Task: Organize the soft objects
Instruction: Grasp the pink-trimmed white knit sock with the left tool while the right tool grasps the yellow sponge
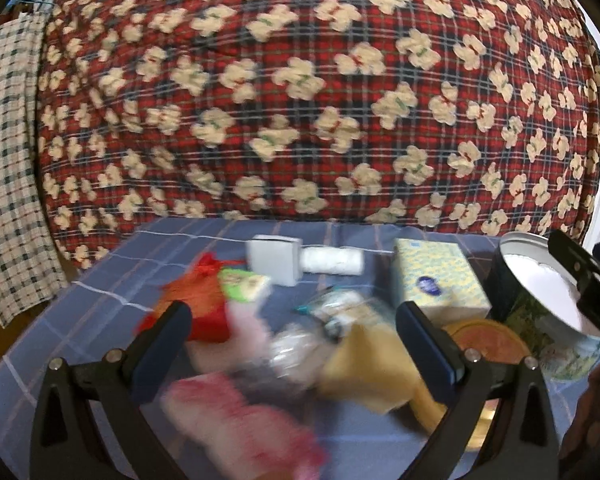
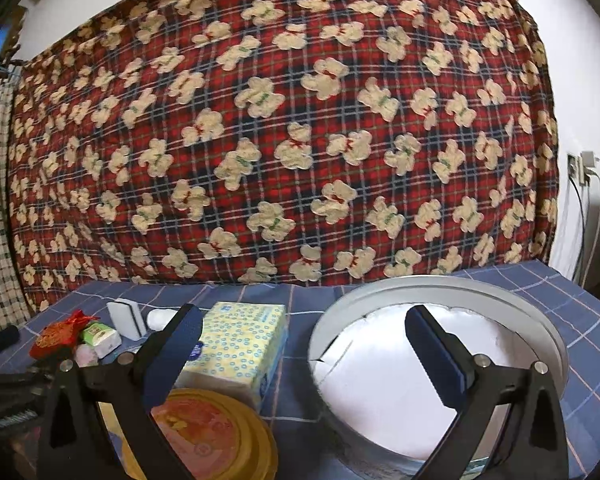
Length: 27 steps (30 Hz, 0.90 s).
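On a blue checked tablecloth (image 1: 100, 300) lies a heap of soft things: a red pouch (image 1: 204, 304), a green-wrapped tissue pack (image 1: 246, 284), a yellow sponge (image 1: 364, 364), a pink-and-white cloth (image 1: 240, 412) and a crinkled clear bag (image 1: 296, 348). My left gripper (image 1: 292, 344) stands open over this heap, with nothing gripped. A round tin (image 2: 436, 356) with a white inside sits at the right. My right gripper (image 2: 304, 348) hangs open above the tin's mouth, empty. The right gripper's fingers (image 1: 580, 272) show at the right edge of the left wrist view.
A yellow-patterned tissue box (image 2: 240, 348) stands beside the tin, a yellow lid (image 2: 208, 432) in front of it. A white box (image 1: 274, 258) and a white roll (image 1: 332, 260) lie farther back. A red plaid blanket with bears (image 1: 300, 92) rises behind the table.
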Each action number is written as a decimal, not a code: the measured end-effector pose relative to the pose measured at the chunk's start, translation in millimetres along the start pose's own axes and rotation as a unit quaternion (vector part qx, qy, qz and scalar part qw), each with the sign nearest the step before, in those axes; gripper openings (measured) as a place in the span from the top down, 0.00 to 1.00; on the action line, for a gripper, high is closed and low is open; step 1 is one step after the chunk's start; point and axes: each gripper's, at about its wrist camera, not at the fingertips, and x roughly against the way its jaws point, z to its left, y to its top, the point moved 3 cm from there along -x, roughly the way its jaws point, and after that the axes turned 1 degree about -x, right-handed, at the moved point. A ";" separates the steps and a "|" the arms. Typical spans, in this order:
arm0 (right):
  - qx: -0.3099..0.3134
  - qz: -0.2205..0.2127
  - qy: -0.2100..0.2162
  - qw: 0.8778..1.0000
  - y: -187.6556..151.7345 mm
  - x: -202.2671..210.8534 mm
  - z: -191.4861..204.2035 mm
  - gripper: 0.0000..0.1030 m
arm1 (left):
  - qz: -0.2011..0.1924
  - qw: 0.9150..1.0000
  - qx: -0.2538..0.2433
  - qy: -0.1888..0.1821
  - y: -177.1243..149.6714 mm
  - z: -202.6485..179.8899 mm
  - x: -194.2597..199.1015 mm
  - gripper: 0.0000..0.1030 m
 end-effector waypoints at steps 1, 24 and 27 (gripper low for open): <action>0.004 -0.001 0.009 1.000 -0.9 0.9 2.8 0.00 | -0.001 1.000 0.000 0.004 -1.4 8.9 4.7 0.00; 0.249 0.143 0.180 0.941 -40.6 -20.1 165.0 0.01 | 0.051 0.998 0.025 0.034 -48.3 119.6 43.9 0.00; 0.264 0.168 0.175 0.934 -45.0 -33.7 170.4 0.05 | 0.062 0.997 0.013 0.039 -50.1 113.9 43.1 0.00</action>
